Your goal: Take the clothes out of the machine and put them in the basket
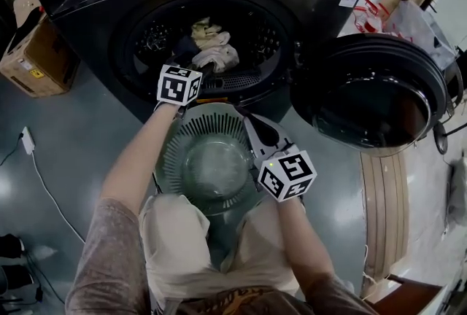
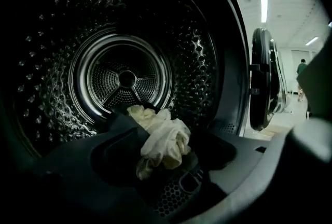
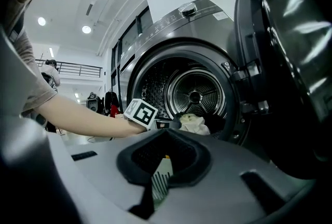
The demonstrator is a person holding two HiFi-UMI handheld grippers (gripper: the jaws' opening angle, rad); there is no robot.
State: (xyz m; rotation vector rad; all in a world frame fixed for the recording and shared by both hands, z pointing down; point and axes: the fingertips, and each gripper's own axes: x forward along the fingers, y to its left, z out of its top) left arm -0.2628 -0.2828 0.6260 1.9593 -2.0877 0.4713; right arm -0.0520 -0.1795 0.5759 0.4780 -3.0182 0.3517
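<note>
A crumpled cream garment (image 1: 213, 49) lies at the front lip of the open washer drum (image 1: 157, 36), with something dark beside it. My left gripper (image 1: 191, 60) reaches into the drum mouth. In the left gripper view its jaws stand apart on either side of the cream garment (image 2: 162, 140), and the pads do not press on it. My right gripper (image 1: 248, 121) hangs over the round grey-green basket (image 1: 174, 154) on the floor in front of the machine, with its jaws together and nothing between them. The right gripper view shows the basket's slats (image 3: 162, 176) below that gripper (image 3: 166, 132).
The round washer door (image 1: 372, 91) hangs open to the right of the drum. A cardboard box (image 1: 33, 51) stands to the left of the machine, and a power strip with its cable (image 1: 28, 140) lies on the floor there. Bags (image 1: 408, 18) sit behind the door.
</note>
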